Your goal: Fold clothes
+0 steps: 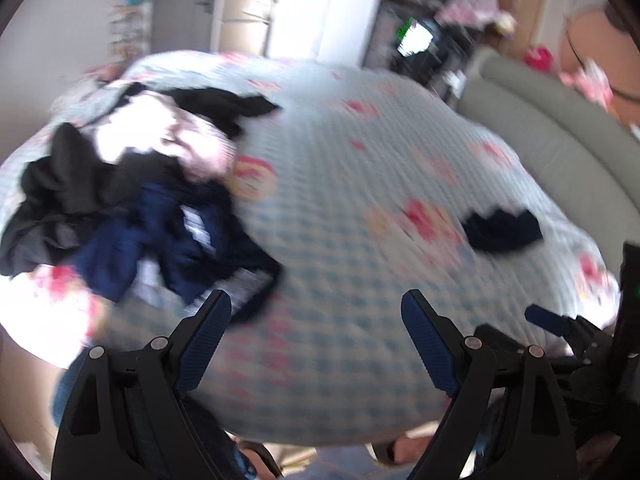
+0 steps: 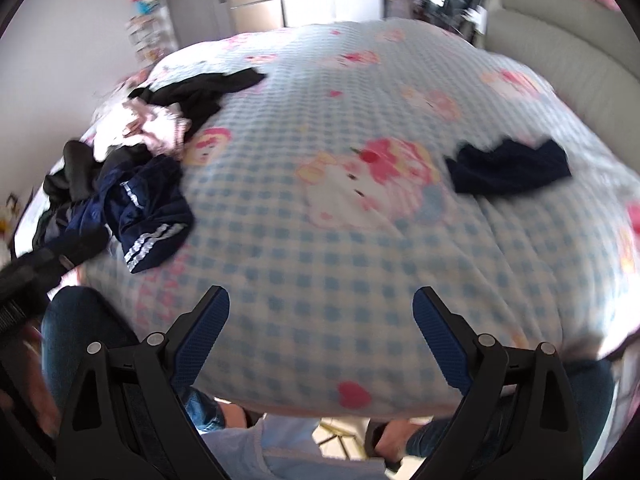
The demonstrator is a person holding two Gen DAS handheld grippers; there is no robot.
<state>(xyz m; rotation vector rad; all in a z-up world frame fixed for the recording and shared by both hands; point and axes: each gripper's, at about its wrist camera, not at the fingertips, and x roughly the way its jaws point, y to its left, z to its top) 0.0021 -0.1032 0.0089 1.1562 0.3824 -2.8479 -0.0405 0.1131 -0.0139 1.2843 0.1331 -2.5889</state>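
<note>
Both views blurred, edges smeared. Left gripper (image 1: pixel 316 304) up over the near edge of the bed (image 1: pixel 340 208), jaws spread wide, nothing between the blue pads (image 1: pixel 204 340). Right gripper (image 2: pixel 321 300) likewise parted wide, empty, poised above the blue-checked cartoon bedspread (image 2: pixel 320 240).

Over at nine o'clock in the left wrist view, a heap of clothes (image 1: pixel 132 184): black pieces up top, something white and pale pink in the middle, a navy garment (image 1: pixel 172 248) spilling toward the grippers. Same heap at nine to ten o'clock in the right wrist view, with the navy garment's white-striped hem (image 2: pixel 154 244) lying nearest. Not touching either gripper.

Out at three o'clock in the left wrist view, a small dark navy item (image 1: pixel 504 228) lying alone on the bedspread, well apart from the heap; seen at two o'clock in the right wrist view (image 2: pixel 508 168). Folded or merely crumpled: cannot tell.

Padded grey headboard (image 1: pixel 560 128) curving along the right side. Right gripper's blue tip just visible at four o'clock in the left wrist view (image 1: pixel 548 320). Denim-clad legs (image 2: pixel 84 328) at the bottom of the right wrist view.
</note>
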